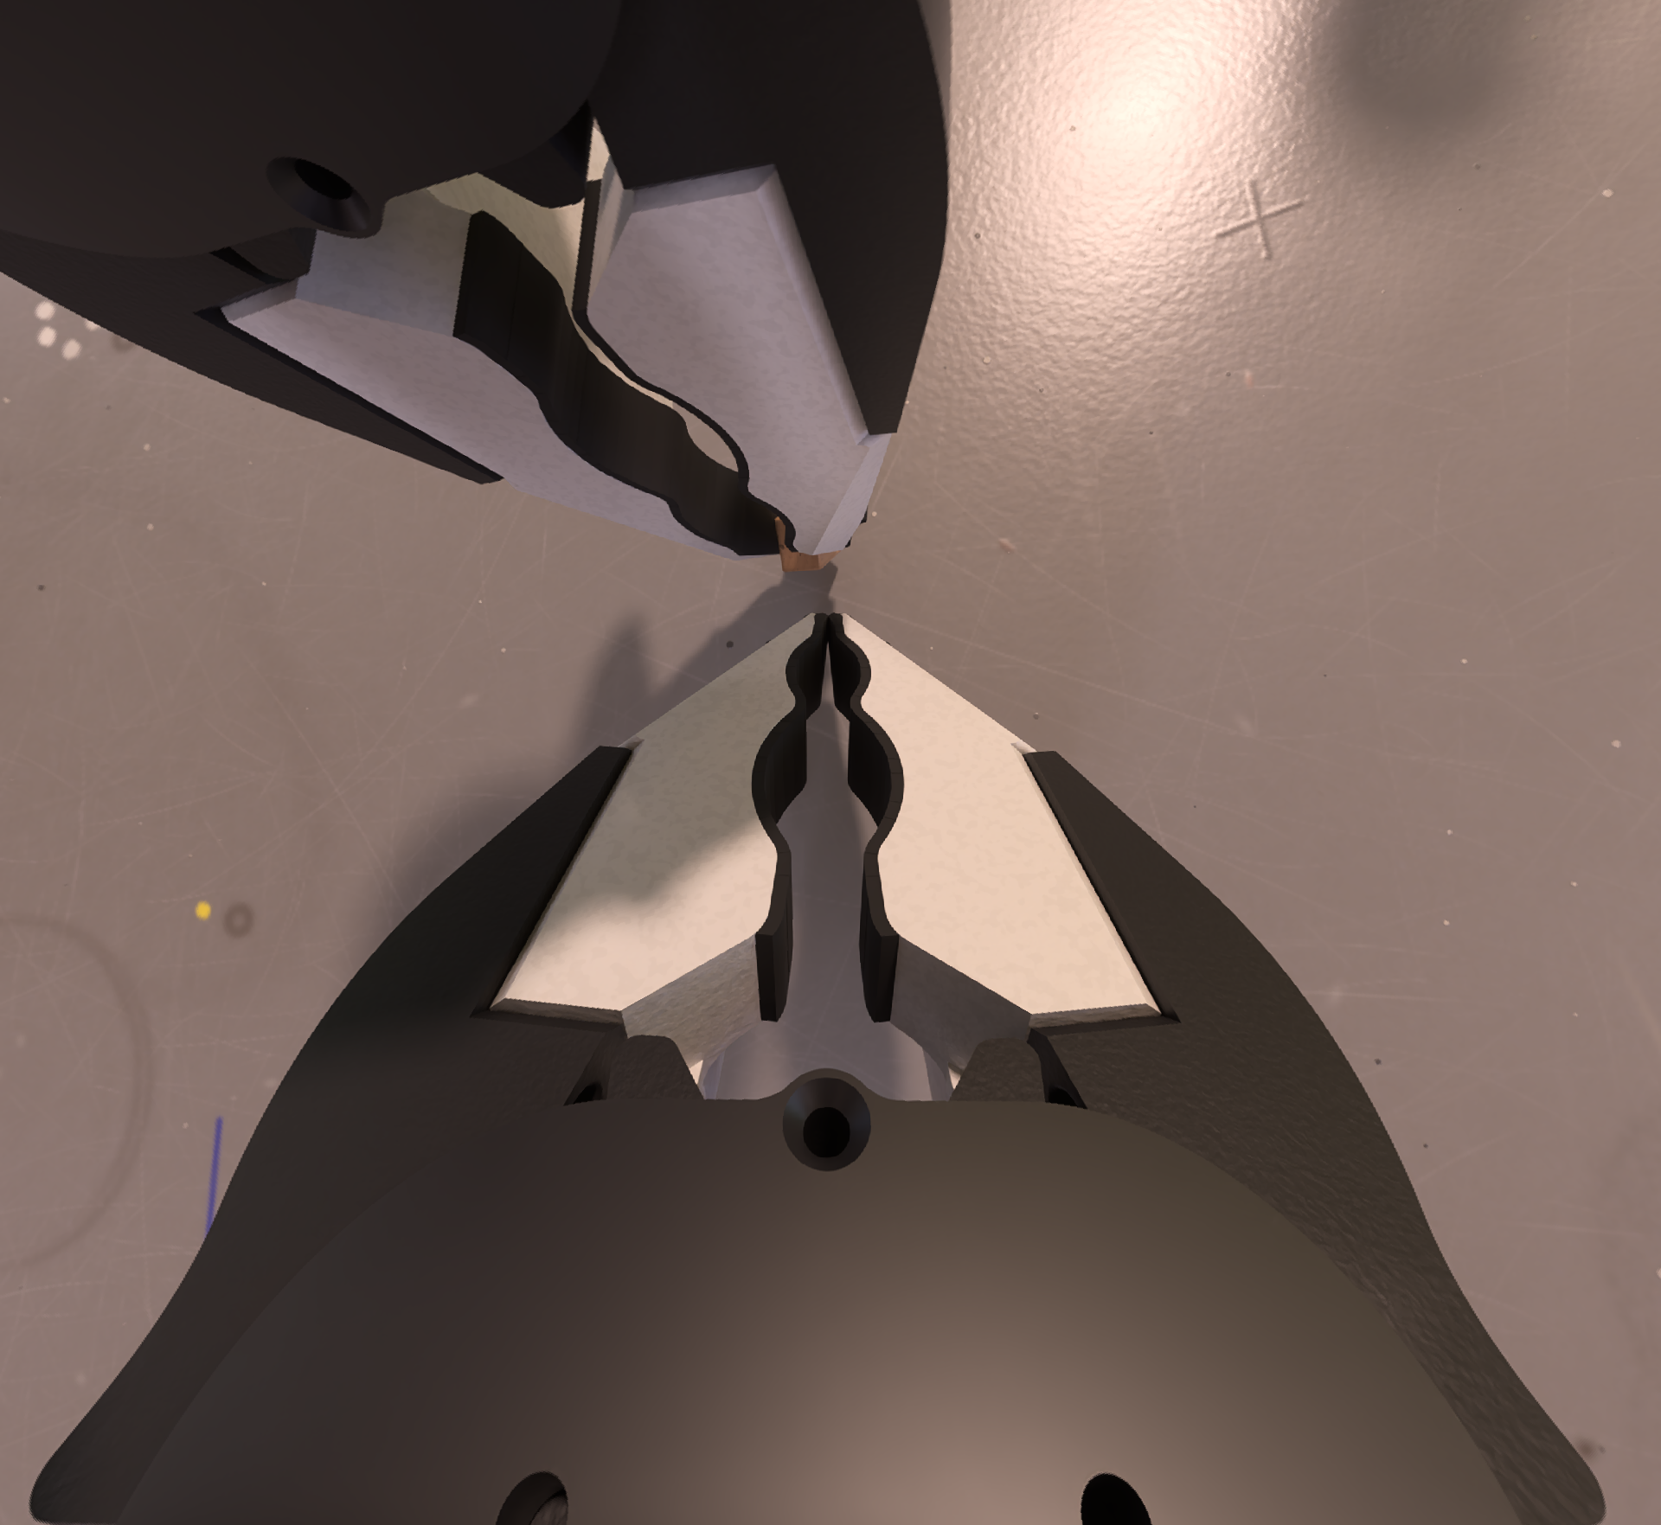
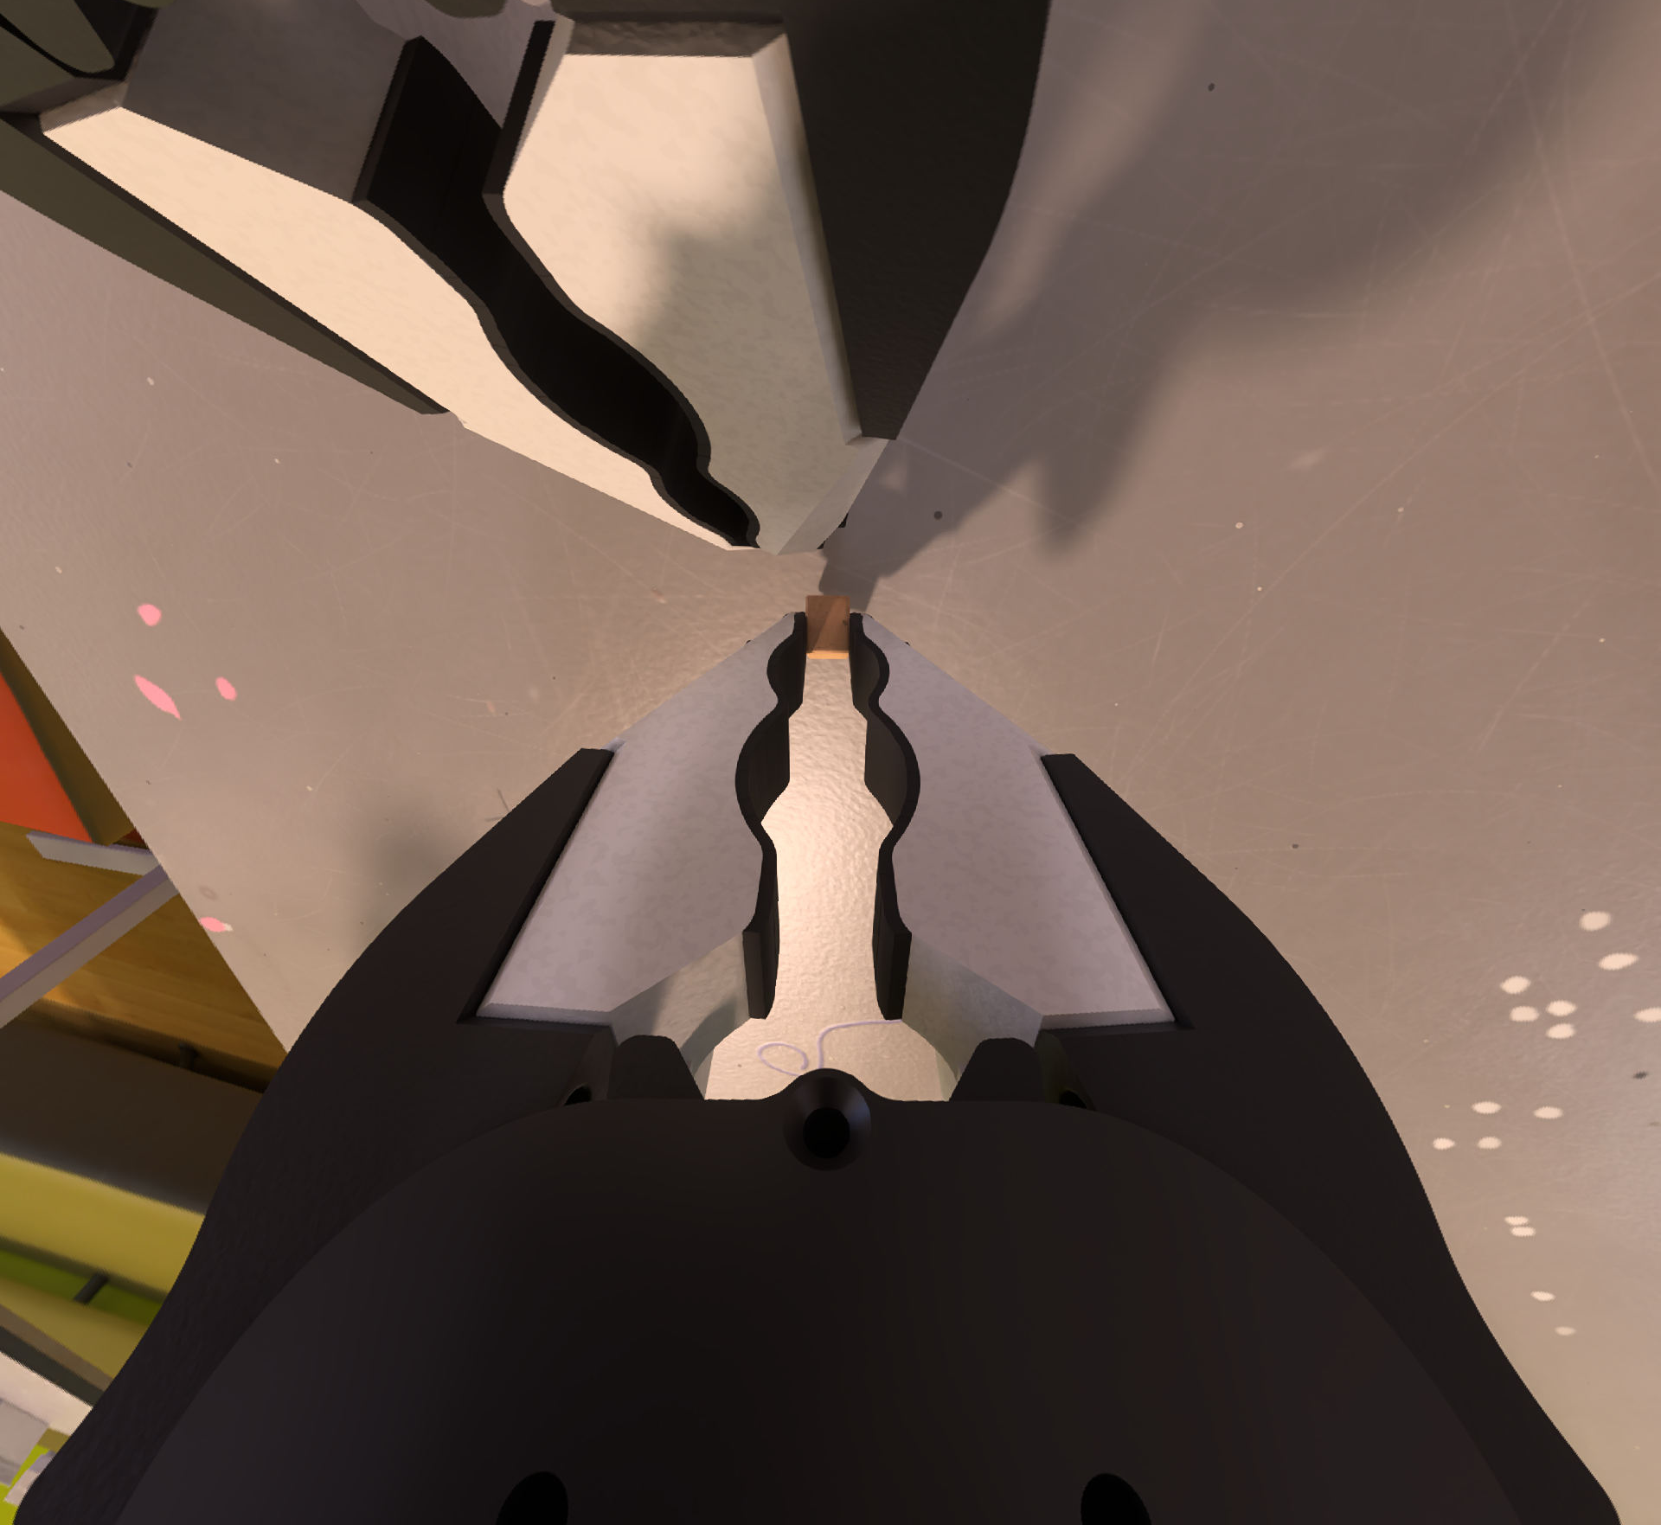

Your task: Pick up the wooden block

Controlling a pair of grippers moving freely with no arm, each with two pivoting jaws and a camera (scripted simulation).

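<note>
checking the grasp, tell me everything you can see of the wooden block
The wooden block is a tiny light-brown cube with plain, flat faces. It sits clamped between the fingertips of the right gripper, one pad against each side. In the left wrist view only a sliver peeks out below those tips. Whether it touches the table cannot be told.

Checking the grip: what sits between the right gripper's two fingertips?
The wooden block, pinched at the tips of the right gripper, seen best in the right wrist view. The left gripper is shut and empty beside it.
</note>
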